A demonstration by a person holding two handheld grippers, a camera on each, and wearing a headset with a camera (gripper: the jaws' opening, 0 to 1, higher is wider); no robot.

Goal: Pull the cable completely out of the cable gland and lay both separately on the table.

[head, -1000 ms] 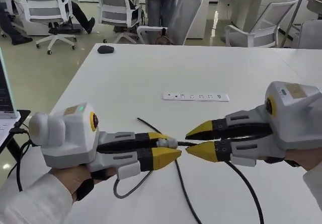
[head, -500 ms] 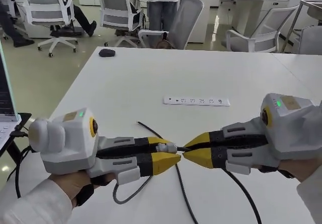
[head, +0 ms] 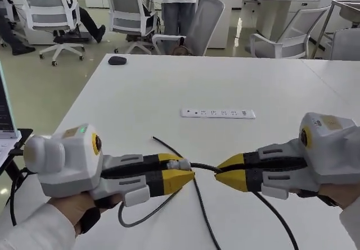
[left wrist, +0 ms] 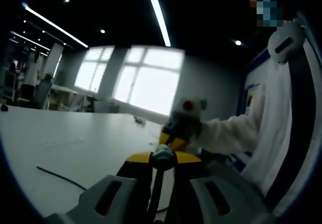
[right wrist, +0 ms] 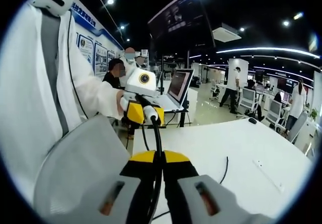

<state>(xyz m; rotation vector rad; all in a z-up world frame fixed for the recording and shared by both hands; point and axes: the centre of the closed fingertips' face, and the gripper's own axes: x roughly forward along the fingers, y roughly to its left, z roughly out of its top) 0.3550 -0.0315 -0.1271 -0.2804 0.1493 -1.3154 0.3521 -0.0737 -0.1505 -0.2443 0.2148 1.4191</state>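
Over the white table I hold my left gripper and right gripper nose to nose, slightly apart. The right jaws are pinched tight on the black cable, which bridges the gap and trails onto the tabletop. The left jaws clamp the small grey cable gland above the table, with the cable entering it.

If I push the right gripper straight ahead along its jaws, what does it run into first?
Most likely the cable gland, clamped in the left gripper. It sits directly ahead, along the short stretch of cable that the right gripper holds. The right gripper view lines them up too.
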